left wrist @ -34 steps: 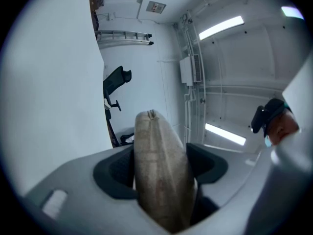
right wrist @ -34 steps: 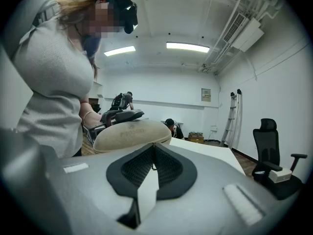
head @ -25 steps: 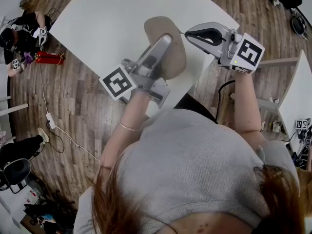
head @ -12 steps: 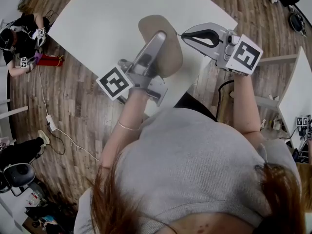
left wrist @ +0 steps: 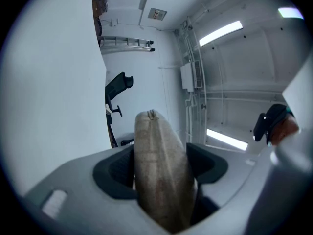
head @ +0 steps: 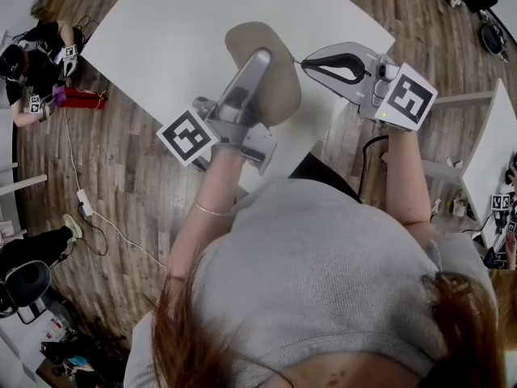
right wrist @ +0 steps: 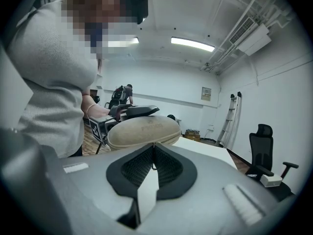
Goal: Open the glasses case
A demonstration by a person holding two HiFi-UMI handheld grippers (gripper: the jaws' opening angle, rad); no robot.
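Judging by its rounded shell, we take the tan, oval, fabric-covered glasses case (head: 283,87) to be light and stiff. Its cloth skin should give the pads good purchase, and it should bear a firm squeeze across its broad faces. It hangs in the air above the near right edge of the table, between our two tools.

Our left gripper (left wrist: 164,170) grasps it across those broad faces, jaws set wide around the body, with the zipped edge running up between the pads. That seems the sound place to hold, provided the pads stay off the zip line so the halves can part.

Our right gripper (right wrist: 154,153), just right of the case, is clenched tight. What looks like the small dark zip pull (right wrist: 153,167) sits pinched between its pads. So tiny a tab is likely to slip, and we would draw it steadily along the seam.

Around us the brown wood-plank floor (head: 121,160) spreads left and near. The big white table (head: 186,23) lies under and beyond the case. A black office chair (right wrist: 264,146) stands past it, and a red object (head: 81,95) sits on the floor far left. None of these blocks the work. Only the left jaw lying across the case may foul the zip's path.
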